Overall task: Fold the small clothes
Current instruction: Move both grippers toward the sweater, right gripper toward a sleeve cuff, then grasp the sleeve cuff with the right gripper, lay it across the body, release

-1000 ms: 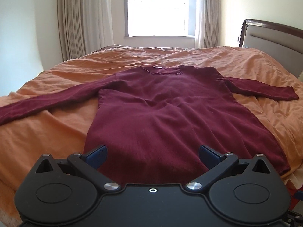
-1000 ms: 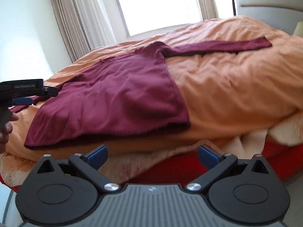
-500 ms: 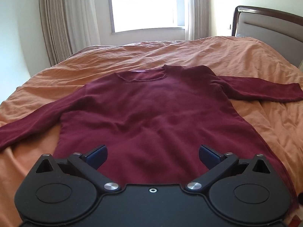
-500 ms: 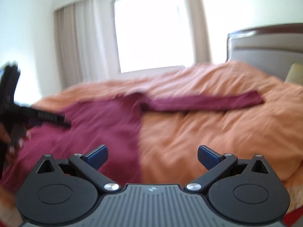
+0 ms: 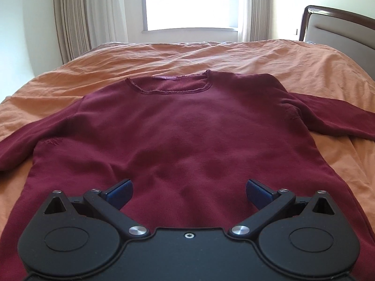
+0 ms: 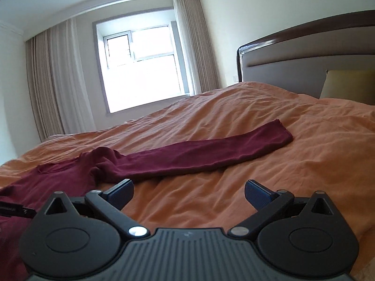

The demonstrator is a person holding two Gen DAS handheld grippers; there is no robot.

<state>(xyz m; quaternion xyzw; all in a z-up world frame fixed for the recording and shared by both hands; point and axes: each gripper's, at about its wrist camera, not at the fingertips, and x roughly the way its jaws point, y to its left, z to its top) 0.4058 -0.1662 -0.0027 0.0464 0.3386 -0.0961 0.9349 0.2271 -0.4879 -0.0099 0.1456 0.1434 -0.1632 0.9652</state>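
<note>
A dark red long-sleeved sweater point(image 5: 182, 131) lies flat, front up, on an orange bed cover point(image 5: 187, 56), collar toward the window. My left gripper point(image 5: 188, 193) hovers open over the sweater's lower body, nothing between its fingers. In the right wrist view the sweater's right sleeve point(image 6: 211, 154) stretches out across the cover toward the headboard. My right gripper point(image 6: 188, 193) is open above bare cover just in front of that sleeve, near the armpit. The left gripper's black tip point(image 6: 16, 210) shows at the left edge of that view.
A dark wooden headboard point(image 6: 304, 53) with a grey panel stands on the right, a pale pillow point(image 6: 346, 84) against it. A bright window point(image 5: 192, 2) and beige curtains point(image 5: 91, 14) are behind the bed. The orange cover is wrinkled around the sweater.
Both grippers have moved forward over the bed. The left one went from the hem to above the body. The right one swung up from the bed's edge toward the right sleeve.
</note>
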